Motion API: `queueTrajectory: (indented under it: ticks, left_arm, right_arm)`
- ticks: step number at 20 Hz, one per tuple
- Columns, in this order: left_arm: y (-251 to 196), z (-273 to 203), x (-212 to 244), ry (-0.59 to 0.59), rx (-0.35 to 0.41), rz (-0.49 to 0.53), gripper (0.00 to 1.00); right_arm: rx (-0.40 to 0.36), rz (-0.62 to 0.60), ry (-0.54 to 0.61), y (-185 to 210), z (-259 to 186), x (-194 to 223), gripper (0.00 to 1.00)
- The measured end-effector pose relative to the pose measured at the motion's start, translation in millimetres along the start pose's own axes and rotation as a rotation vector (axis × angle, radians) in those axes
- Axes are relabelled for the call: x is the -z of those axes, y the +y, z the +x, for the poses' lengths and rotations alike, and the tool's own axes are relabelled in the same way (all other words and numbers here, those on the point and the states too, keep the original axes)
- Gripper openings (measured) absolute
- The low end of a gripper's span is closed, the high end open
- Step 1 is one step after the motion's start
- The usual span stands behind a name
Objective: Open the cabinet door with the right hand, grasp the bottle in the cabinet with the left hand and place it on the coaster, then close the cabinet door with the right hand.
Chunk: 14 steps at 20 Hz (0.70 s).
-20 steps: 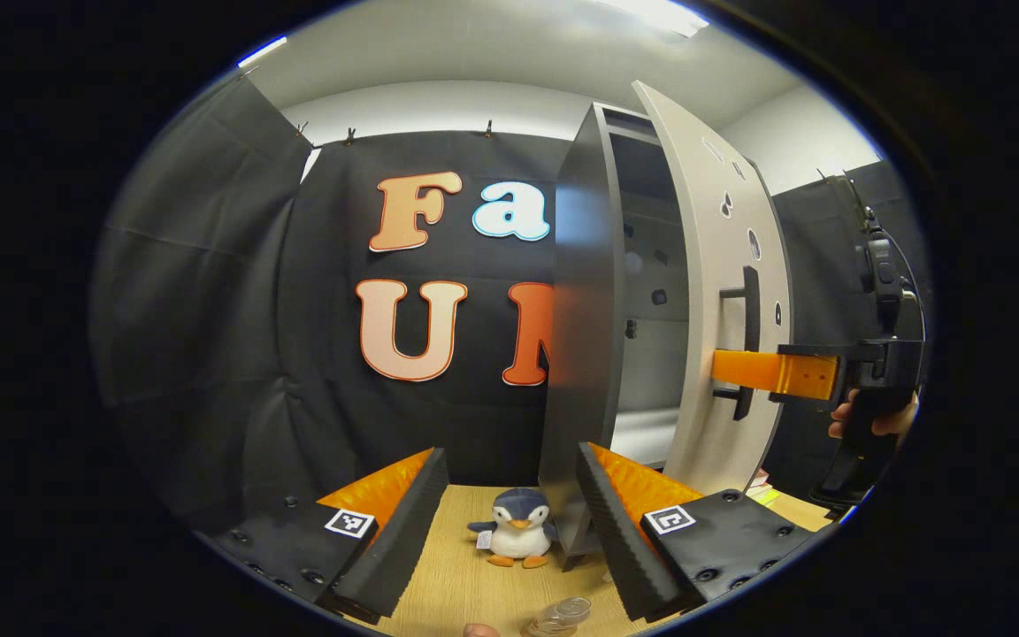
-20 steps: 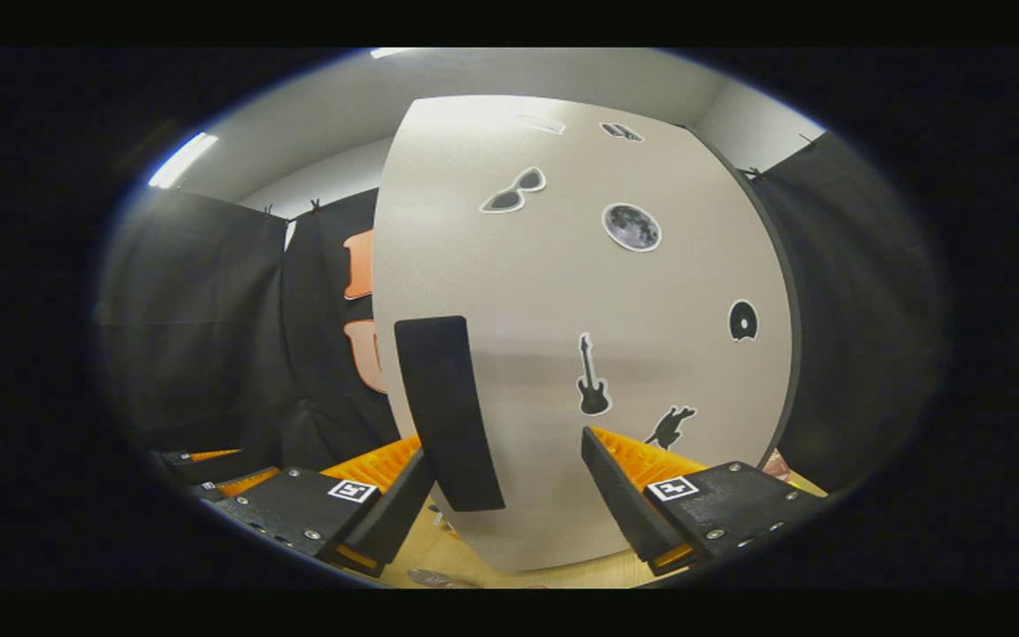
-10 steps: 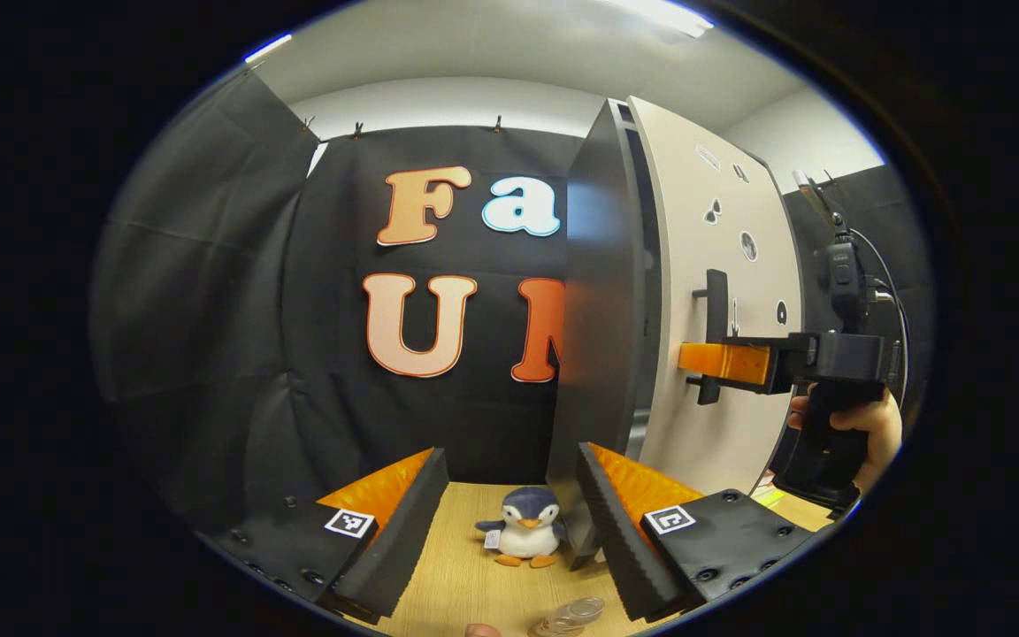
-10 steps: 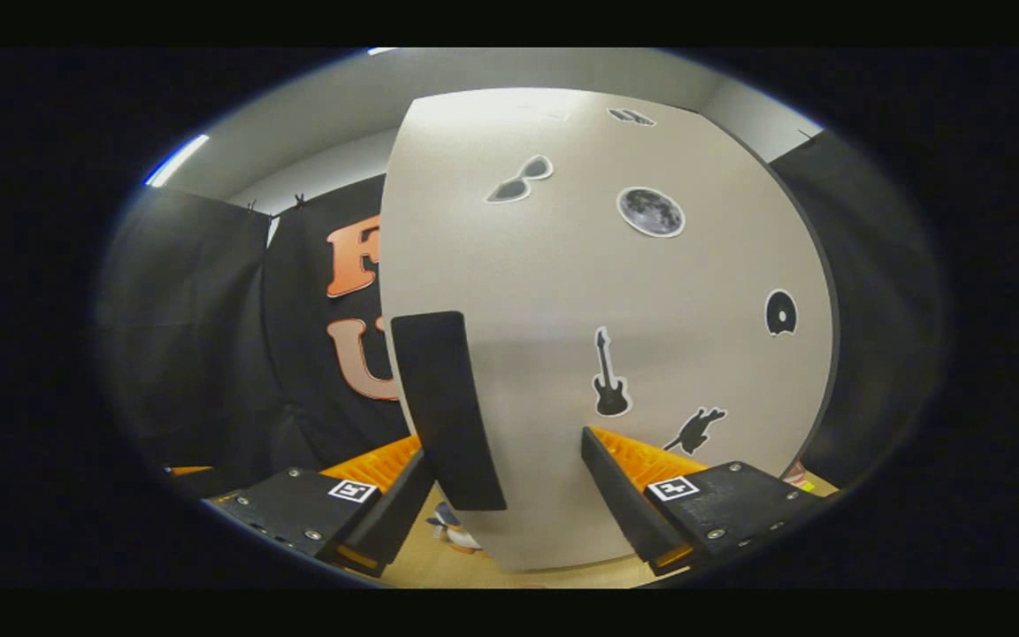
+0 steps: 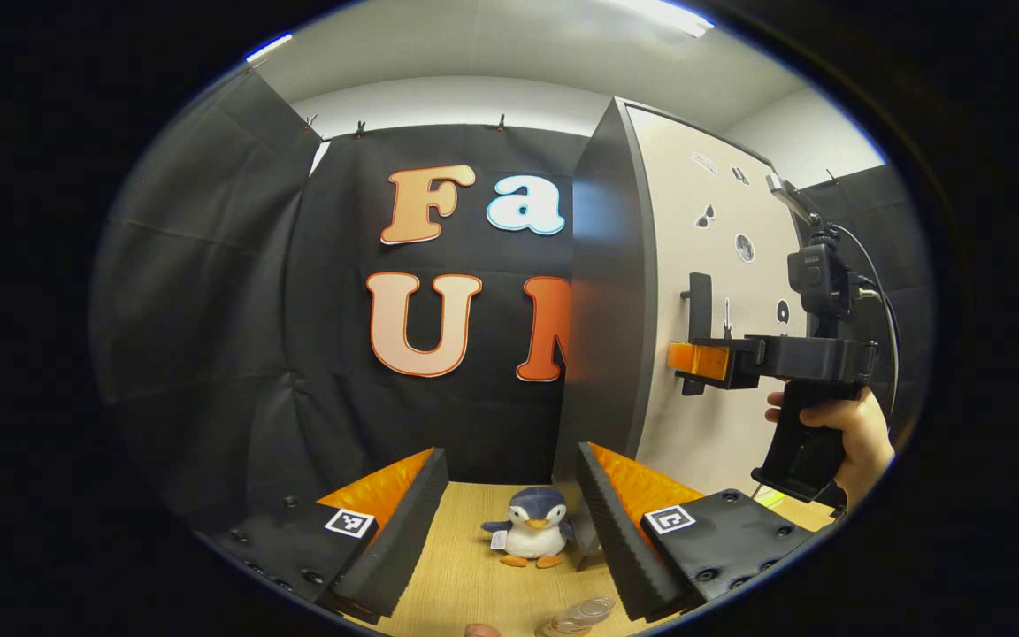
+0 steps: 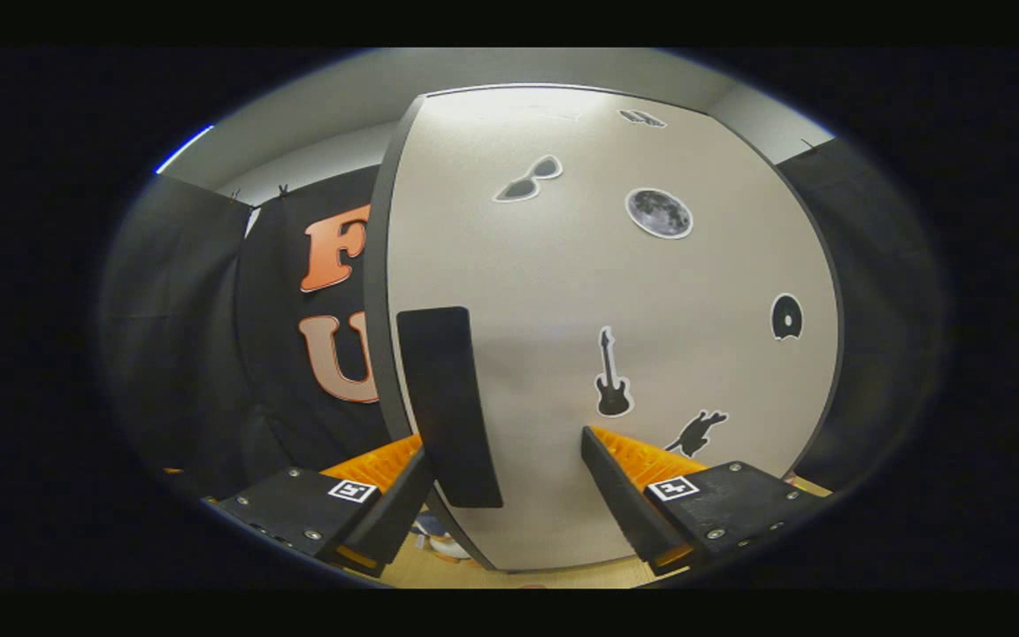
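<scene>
The tall cabinet stands at the right with its beige, sticker-dotted door (image 5: 722, 265) lying flush against the dark side panel (image 5: 607, 310). A hand holds my right gripper (image 5: 685, 358) at the door's black handle (image 5: 698, 310). In the right gripper view the door (image 6: 633, 292) is close ahead. Its handle (image 6: 448, 398) stands between the wide-apart fingers of the open right gripper (image 6: 505, 460), near the left one. My left gripper (image 5: 509, 469) hovers open over the wooden table with nothing held. The top of a clear bottle (image 5: 578, 613) peeks in at the bottom edge.
A small penguin plush (image 5: 532, 528) sits on the wooden table (image 5: 465, 575) by the cabinet's front corner. Black cloth walls close off the back and left. Some flat colourful items (image 5: 770, 497) lie on the table at the far right.
The cabinet door has swung from part open to flush against the cabinet. My right gripper travelled in with the handle. My left gripper has hardly moved.
</scene>
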<state>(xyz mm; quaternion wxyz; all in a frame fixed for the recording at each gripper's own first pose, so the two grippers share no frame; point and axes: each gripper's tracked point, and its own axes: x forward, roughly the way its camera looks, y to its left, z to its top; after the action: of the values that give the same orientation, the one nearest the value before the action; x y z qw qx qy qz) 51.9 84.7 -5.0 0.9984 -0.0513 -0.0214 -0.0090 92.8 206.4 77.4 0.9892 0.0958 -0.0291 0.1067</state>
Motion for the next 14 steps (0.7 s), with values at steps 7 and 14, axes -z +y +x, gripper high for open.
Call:
queueTrajectory:
  ticks: [7, 14]
  left_arm:
    - [6, -4, 1, 0.008, -0.007, -0.003, 0.95]
    - [2, -10, 0, 0.012, -0.013, 0.016, 0.95]
  right_arm:
    - [-0.005, 0.032, 0.028, 2, 2, 7, 0.96]
    - [-0.030, 0.037, 0.050, 4, -21, 13, 0.96]
